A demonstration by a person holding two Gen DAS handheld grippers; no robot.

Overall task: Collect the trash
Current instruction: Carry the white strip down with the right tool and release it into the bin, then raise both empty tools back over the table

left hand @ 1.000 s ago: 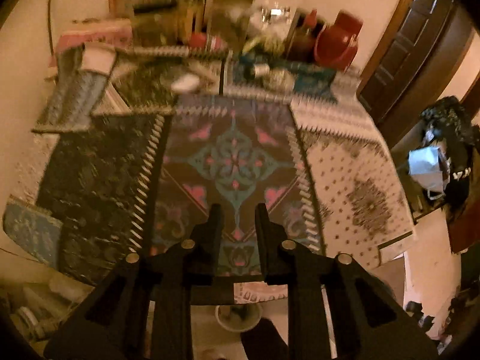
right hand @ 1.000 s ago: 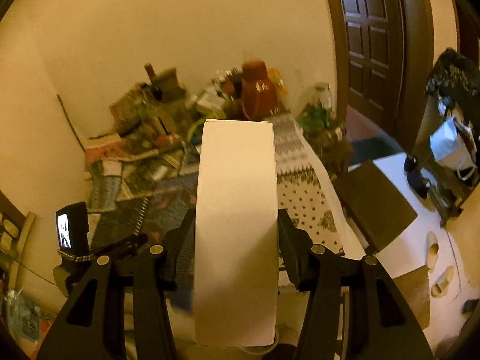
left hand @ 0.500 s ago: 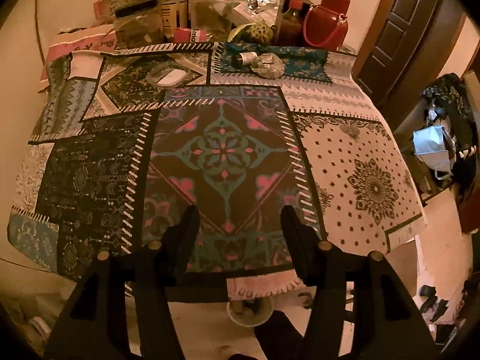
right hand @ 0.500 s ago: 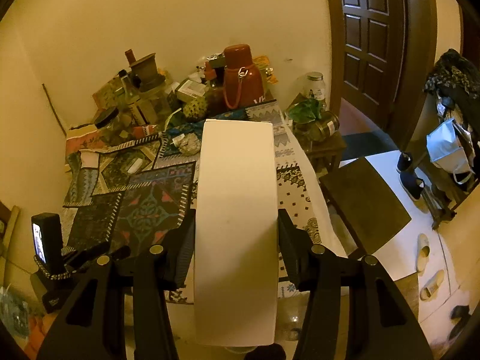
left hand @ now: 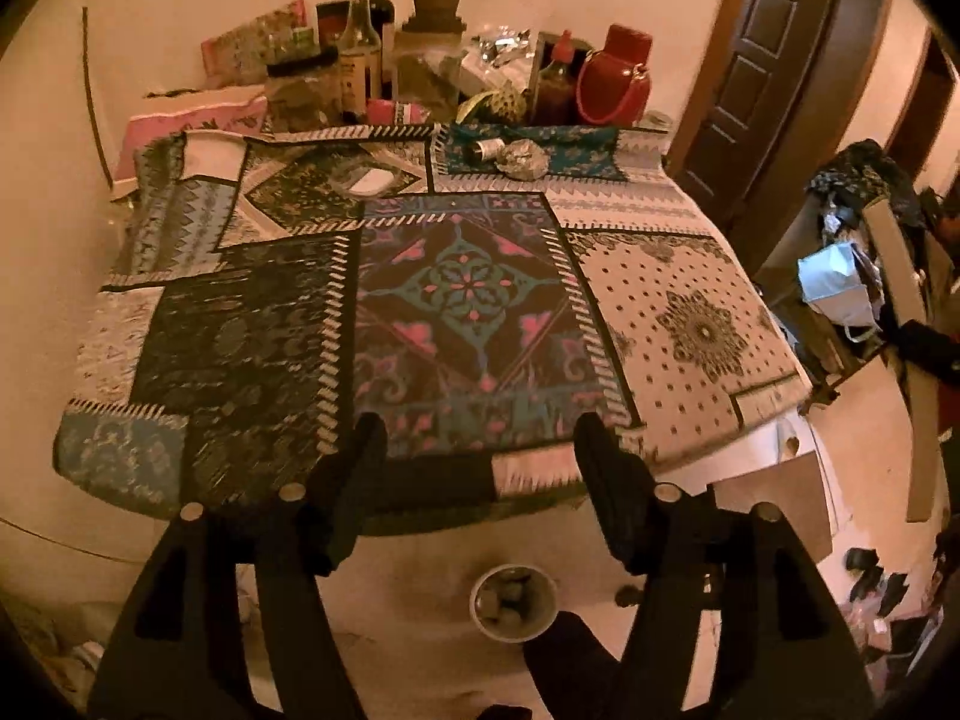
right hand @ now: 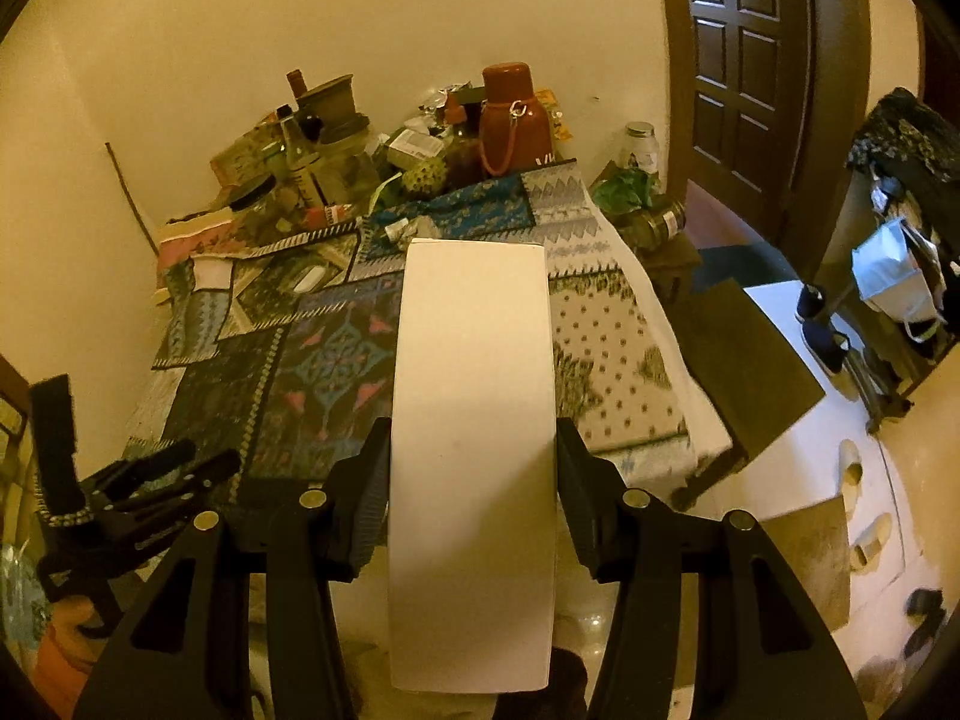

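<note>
My right gripper [right hand: 472, 432] is shut on a tall plain white box [right hand: 471, 360], both pads pressing its sides; the box hides the table behind it. My left gripper [left hand: 480, 429] hangs over the near edge of the patterned tablecloth [left hand: 468, 312], its jaws opening with nothing between them. It also shows low at the left of the right wrist view, left gripper [right hand: 204, 462]. A small round bin [left hand: 513, 600] with crumpled bits stands on the floor below. A foil ball [left hand: 522, 159] and a small tube [left hand: 483, 149] lie at the table's far side.
Bottles, jars and a red flask [left hand: 612, 84] crowd the back of the table by the wall. A flat white item [left hand: 372, 180] lies left of centre. A dark door [right hand: 750, 60] is at the right, with a stool [right hand: 750, 372], slippers and hanging bags beyond.
The left jaws have spread from nearly shut to wide apart. Both grippers have drawn back from the table, so the floor bin shows more. The right grip on the box is unchanged.
</note>
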